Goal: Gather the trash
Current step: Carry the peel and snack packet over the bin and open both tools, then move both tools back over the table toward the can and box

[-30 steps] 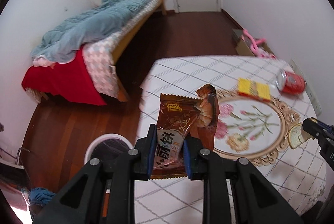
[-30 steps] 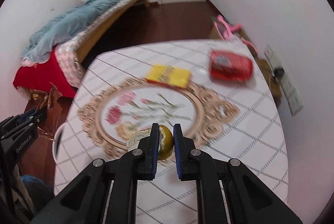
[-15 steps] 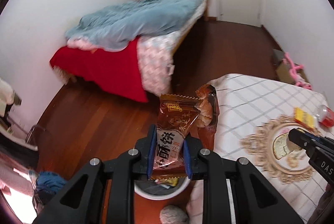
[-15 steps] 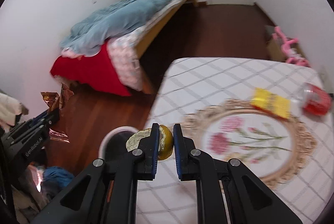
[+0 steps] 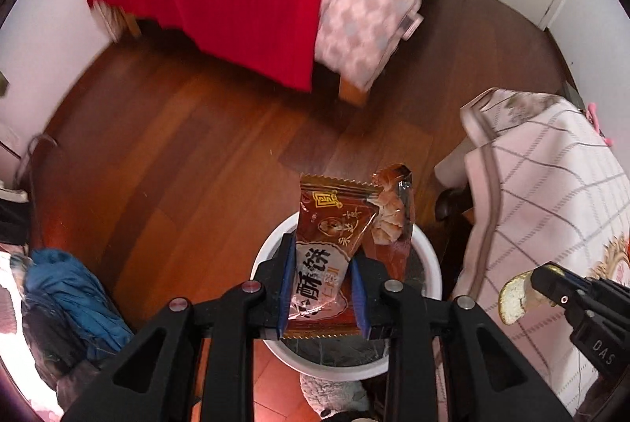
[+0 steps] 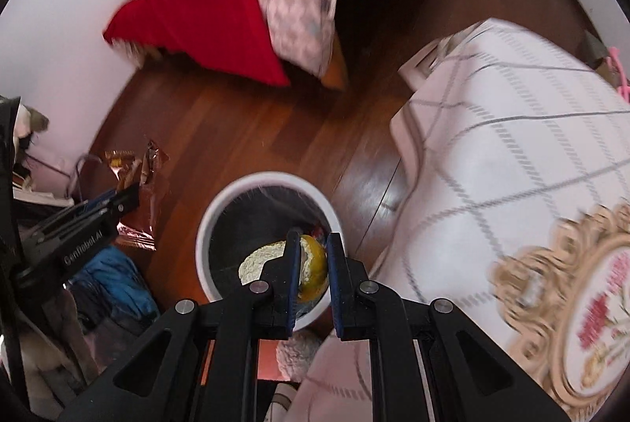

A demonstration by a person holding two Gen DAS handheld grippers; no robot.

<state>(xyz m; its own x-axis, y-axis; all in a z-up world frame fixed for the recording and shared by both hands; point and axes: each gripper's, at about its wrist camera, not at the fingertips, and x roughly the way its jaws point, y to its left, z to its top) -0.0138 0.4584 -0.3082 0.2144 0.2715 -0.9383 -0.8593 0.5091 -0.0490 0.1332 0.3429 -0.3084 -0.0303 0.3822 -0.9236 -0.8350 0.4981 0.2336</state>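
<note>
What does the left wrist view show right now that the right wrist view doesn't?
Only the left wrist view shows the printed front of the snack wrapper clamped in the left gripper. Only the right wrist view shows the embroidered floral centre of the tablecloth and the bin's dark inside. Both show the white bin, the fruit peel in the right gripper, and the bed.

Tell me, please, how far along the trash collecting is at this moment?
Midway. Done: both pieces are picked up and carried over the white bin on the floor. In hand: the left gripper clamps a brown snack wrapper, and the right gripper clamps a piece of fruit peel. Left: neither piece is released yet. Only part of the table shows, so other trash cannot be ruled out.
</note>
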